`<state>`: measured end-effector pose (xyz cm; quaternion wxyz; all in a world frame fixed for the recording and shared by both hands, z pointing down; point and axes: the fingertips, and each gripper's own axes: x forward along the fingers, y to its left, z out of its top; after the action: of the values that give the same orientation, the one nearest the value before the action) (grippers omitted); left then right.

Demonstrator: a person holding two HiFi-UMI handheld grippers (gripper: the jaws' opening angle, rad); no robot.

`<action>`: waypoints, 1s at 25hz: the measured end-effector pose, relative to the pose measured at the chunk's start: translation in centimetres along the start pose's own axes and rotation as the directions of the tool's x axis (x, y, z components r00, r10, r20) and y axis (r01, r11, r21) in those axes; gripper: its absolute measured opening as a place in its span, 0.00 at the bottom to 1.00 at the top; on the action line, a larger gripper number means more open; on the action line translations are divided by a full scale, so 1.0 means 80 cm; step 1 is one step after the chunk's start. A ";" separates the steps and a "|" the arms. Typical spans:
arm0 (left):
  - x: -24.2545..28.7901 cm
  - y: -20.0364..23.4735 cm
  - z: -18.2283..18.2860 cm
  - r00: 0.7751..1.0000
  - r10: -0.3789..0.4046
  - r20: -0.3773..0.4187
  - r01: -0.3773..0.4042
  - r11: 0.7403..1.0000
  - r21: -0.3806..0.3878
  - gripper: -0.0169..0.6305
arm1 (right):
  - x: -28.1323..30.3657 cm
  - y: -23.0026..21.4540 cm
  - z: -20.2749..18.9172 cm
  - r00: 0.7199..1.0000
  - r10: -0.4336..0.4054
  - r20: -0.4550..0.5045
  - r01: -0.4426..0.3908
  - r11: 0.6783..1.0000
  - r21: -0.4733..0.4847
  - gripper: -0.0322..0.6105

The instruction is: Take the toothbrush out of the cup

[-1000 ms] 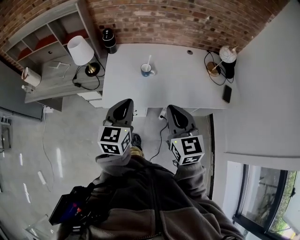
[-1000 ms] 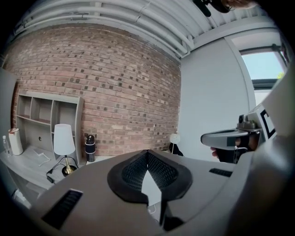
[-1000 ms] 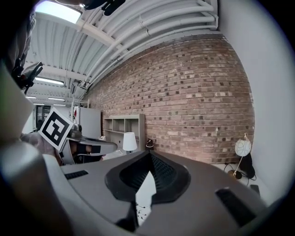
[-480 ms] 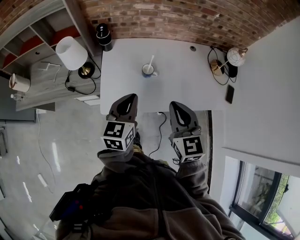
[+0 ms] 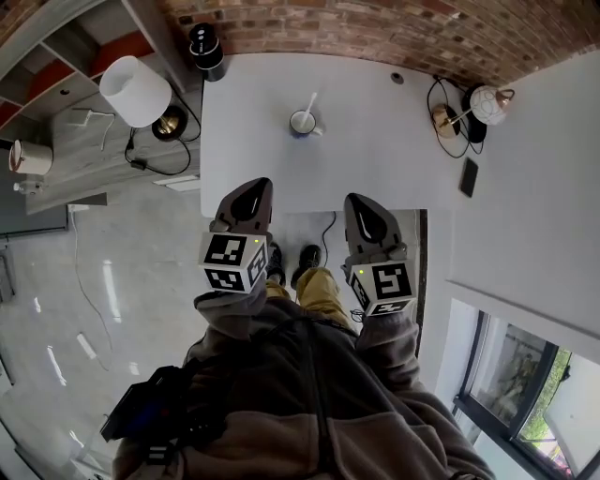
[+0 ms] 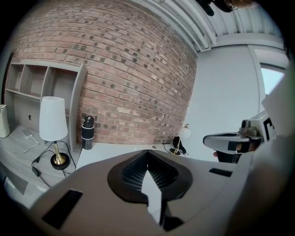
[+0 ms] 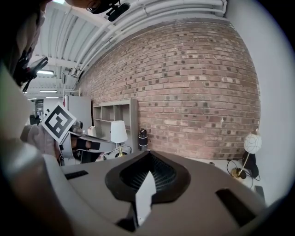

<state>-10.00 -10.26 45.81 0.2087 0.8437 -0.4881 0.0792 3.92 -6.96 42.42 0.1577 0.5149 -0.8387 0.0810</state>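
Held the left tongs (image 5: 255, 187) and the right tongs (image 5: 359, 202) side by side, tips over the near edge of the bench (image 5: 375, 141) in the head view, well apart from the cup. Read both as clenched: in each gripper view, tips pressed together and nothing between them.

Saw a brick wall (image 5: 375, 28) running along the far side of the bench, and a glossy grey floor (image 5: 112, 281) to the left. Made out a grey shelf (image 5: 56, 47) against the wall at the far left, with a low grey top in front of it. Noted a lamp (image 5: 136, 91) with a white shade on that low top, just beside the left edge of the bench. Spotted a dark bottle (image 5: 206, 47) at the far left corner of the bench, a globe lamp (image 5: 485, 101) at the far right corner, and a dark phone (image 5: 469, 176) lying flat near the right edge.

Found the cup (image 5: 303, 122) upright toward the far middle of the bench, with bare surface around it. Found the toothbrush (image 5: 310, 101), white, standing in the cup and leaning toward the wall.
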 end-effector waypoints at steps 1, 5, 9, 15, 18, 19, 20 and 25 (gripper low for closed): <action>0.001 0.004 0.001 1.000 0.011 0.002 -0.011 1.000 -0.002 0.03 | 0.005 0.000 0.001 1.000 0.012 -0.002 -0.012 1.000 0.000 0.05; 0.008 0.017 0.004 0.998 0.061 0.010 -0.061 0.998 -0.007 0.03 | 0.031 0.001 0.000 0.998 0.064 -0.009 -0.064 0.998 0.007 0.05; 0.009 0.028 -0.002 0.995 0.100 -0.012 -0.100 0.995 -0.013 0.03 | 0.052 0.002 -0.005 0.994 0.107 -0.019 -0.106 0.994 0.010 0.05; 0.037 0.033 -0.014 0.992 0.118 -0.044 -0.119 0.993 -0.017 0.03 | 0.085 -0.008 -0.022 0.988 0.151 -0.044 -0.149 0.988 0.039 0.05; 0.048 0.031 -0.027 0.992 0.111 -0.066 -0.112 0.993 -0.021 0.03 | 0.096 -0.011 -0.039 0.984 0.165 -0.072 -0.162 0.985 0.055 0.05; 0.052 0.032 -0.031 0.991 0.110 -0.074 -0.112 0.993 -0.023 0.03 | 0.100 -0.012 -0.043 0.982 0.169 -0.080 -0.164 0.985 0.058 0.05; 0.055 0.032 -0.036 0.991 0.109 -0.082 -0.112 0.993 -0.027 0.03 | 0.105 -0.014 -0.047 0.981 0.169 -0.089 -0.164 0.985 0.060 0.05; 0.072 0.035 -0.062 0.986 0.102 -0.133 -0.109 0.993 -0.048 0.03 | 0.123 -0.025 -0.068 0.977 0.169 -0.126 -0.159 0.983 0.087 0.05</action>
<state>-9.11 -13.91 53.01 0.2589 0.8037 -0.5193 0.1315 2.58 -14.48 50.88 0.1862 0.4429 -0.8623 0.1600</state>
